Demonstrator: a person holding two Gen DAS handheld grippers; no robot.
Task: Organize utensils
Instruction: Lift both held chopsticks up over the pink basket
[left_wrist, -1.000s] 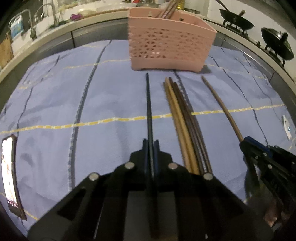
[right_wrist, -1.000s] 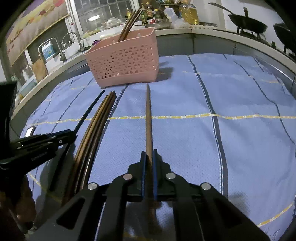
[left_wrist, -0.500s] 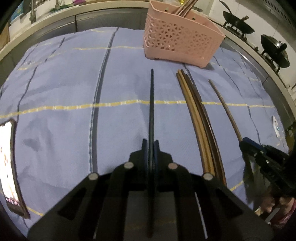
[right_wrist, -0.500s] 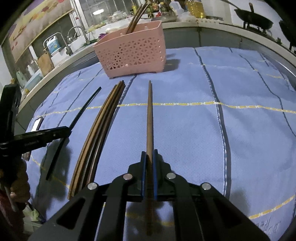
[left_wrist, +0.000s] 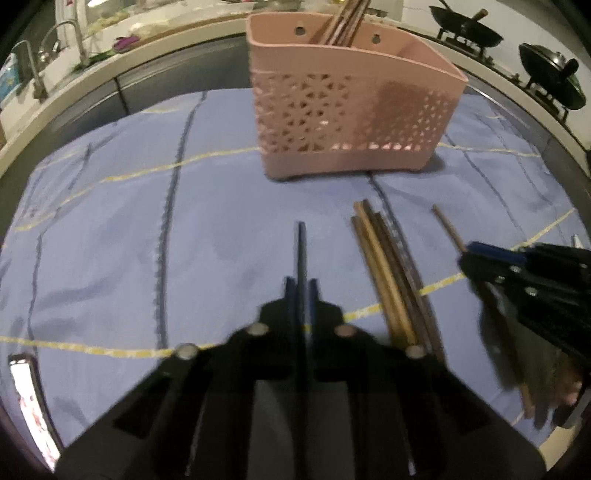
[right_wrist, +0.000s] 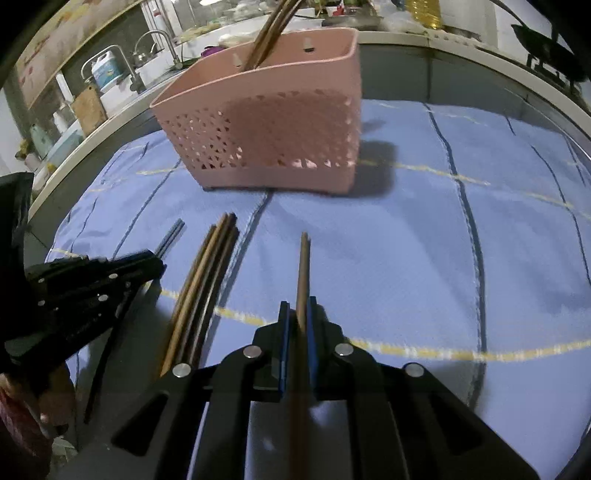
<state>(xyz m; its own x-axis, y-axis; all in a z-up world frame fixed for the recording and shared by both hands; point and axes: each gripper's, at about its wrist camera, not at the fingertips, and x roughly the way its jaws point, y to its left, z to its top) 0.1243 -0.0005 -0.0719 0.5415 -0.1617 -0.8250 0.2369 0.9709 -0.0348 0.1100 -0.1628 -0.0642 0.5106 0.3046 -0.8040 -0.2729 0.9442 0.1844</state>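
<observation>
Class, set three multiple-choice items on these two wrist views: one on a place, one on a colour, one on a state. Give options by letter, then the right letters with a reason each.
1. Where do the loose brown wooden chopsticks lie?
A. inside the basket
B. on the blue cloth, between the two claws
C. on the stove

2. What colour is the perforated plastic basket?
A. green
B. white
C. pink

3. What state is the right claw in?
A. shut on a single brown chopstick
B. wide open and empty
C. shut on a spoon

Answers: 1 B, the bundle rests on the cloth beside the left claw, which grips a dark chopstick. 2 C, its walls are pink. 3 A, the stick runs between the closed pads.
</observation>
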